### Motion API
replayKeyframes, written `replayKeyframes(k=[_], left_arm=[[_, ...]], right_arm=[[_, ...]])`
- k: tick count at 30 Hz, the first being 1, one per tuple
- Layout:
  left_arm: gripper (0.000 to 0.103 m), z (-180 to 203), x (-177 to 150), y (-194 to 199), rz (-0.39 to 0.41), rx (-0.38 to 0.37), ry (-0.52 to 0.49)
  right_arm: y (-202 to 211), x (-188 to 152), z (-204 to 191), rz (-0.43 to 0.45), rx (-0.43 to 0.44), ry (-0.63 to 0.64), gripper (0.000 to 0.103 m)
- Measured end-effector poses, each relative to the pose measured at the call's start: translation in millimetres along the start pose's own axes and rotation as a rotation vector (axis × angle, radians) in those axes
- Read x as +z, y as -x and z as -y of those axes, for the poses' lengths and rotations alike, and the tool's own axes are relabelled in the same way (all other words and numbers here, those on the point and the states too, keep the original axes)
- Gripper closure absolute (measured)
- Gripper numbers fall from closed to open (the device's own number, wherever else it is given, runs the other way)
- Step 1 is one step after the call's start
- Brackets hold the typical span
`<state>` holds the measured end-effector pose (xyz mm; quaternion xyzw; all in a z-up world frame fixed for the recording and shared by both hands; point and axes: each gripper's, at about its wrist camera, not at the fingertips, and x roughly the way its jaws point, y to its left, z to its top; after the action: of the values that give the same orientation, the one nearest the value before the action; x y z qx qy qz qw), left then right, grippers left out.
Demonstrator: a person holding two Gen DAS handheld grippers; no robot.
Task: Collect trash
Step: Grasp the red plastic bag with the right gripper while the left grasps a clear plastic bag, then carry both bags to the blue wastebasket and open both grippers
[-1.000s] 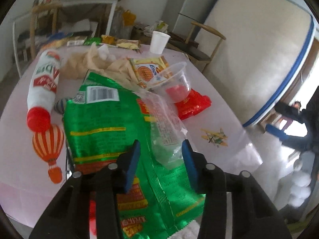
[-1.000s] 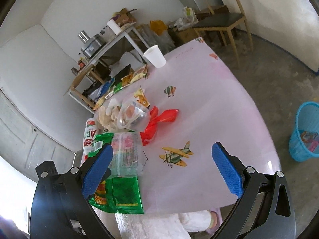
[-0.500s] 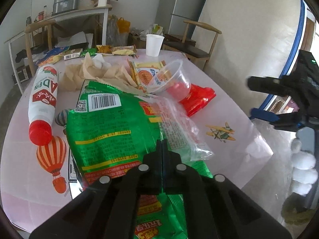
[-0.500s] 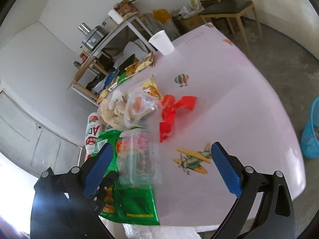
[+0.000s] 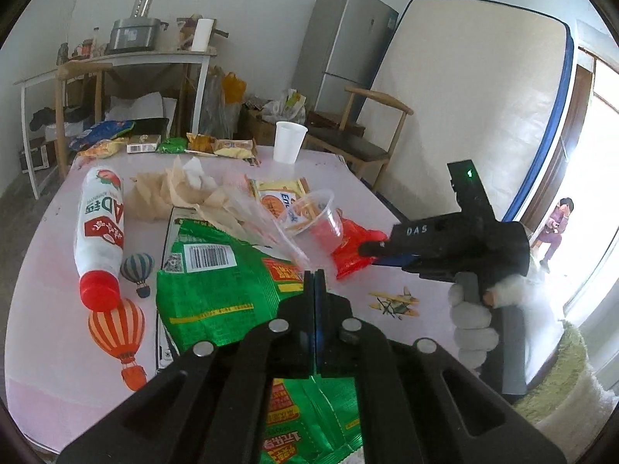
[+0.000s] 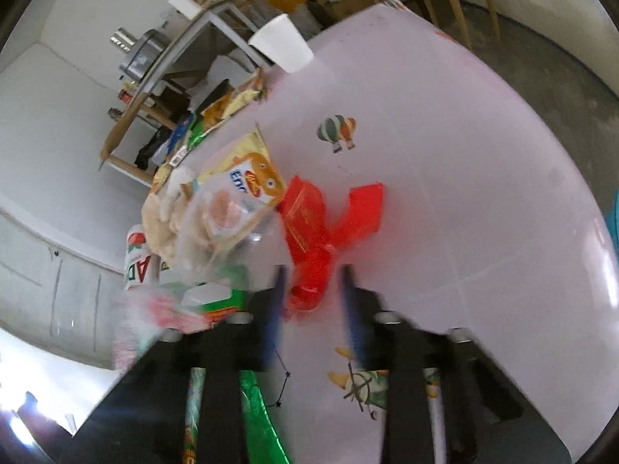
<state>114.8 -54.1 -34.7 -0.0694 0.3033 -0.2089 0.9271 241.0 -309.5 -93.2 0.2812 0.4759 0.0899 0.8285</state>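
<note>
Here the red wrapper (image 6: 309, 232) lies crumpled at the middle of the right wrist frame, on the pink bench (image 6: 464, 193) just right of the clear plastic cup (image 5: 309, 216), and the right hand-held gripper (image 6: 311, 290) is closing around its near end, though blur hides whether the pads already press it. The jaws should bite well into the bunched film before any lift, since a thin edge would probably slip out. The left hand-held gripper (image 5: 314, 274), low centre of its frame, is fully closed, apparently pinching the clear plastic bag (image 5: 271, 228) over the green snack bag (image 5: 224, 286).

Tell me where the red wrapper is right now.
The red wrapper lies on the pink table, right of the clear plastic cup; in the right wrist view its near end sits between the closing right hand-held gripper jaws.
</note>
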Motion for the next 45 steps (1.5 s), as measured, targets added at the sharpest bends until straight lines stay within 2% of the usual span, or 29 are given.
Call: replayKeyframes(k=[9,14,35,45], left_arm=[[0.103,5.7,0.9,11.3,0.034,-0.018,0.001],[0.103,11.6,3.2,22.8,0.066,-0.015,-0.013],[0.103,34.8,7.7,74.6,0.16,-0.02,-0.057],[0.103,67.2,13.5,81.5,0.175,-0.046,-0.111]], right_arm=[[38.1,-10.5,7.6,0.109,-0.076,-0.005,0.092],[61.6,-17.5,18.3,0.157,-0.083,-0.032,0.092],[128.6,-44.6,28.2,0.273,-0.022,-0.075,0.092],[159.9,-54.2,53.3,0.324,-0.008,-0.099,0.092]])
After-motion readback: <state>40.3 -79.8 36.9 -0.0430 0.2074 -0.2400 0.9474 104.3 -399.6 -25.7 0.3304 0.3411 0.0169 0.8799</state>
